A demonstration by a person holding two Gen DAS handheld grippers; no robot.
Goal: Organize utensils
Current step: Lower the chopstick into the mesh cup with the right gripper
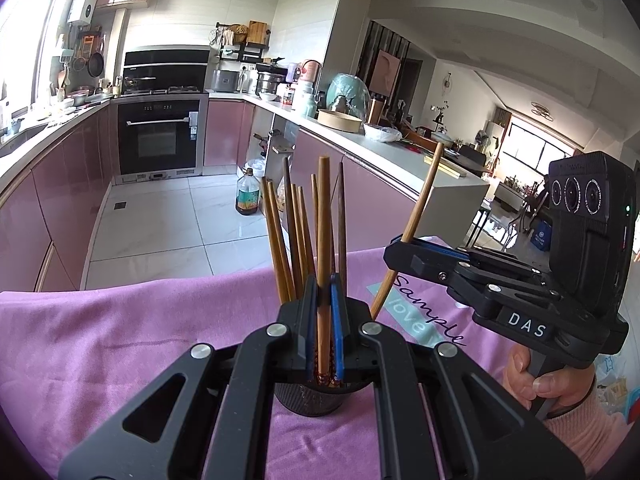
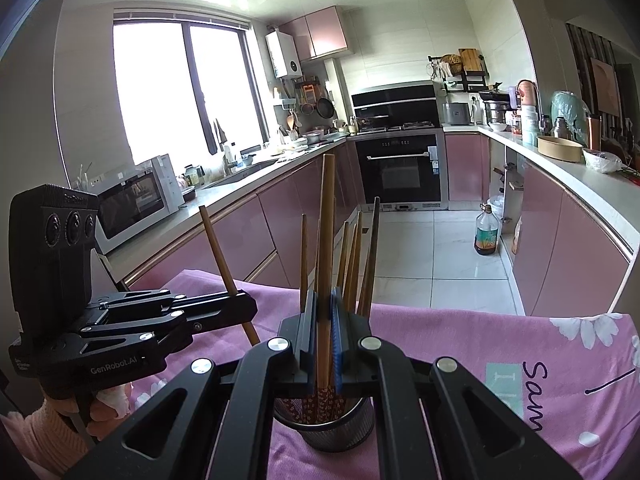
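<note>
A dark mesh utensil holder stands on the pink cloth with several wooden chopsticks upright in it. My left gripper is shut on one chopstick held upright over the holder. My right gripper is shut on another chopstick, upright over the same holder. In the left wrist view the right gripper holds its tilted chopstick. In the right wrist view the left gripper holds its tilted chopstick.
The pink cloth covers the table, with printed letters at the right. Behind it are the tiled floor, pink cabinets, an oven and an oil bottle. A microwave stands on the left counter.
</note>
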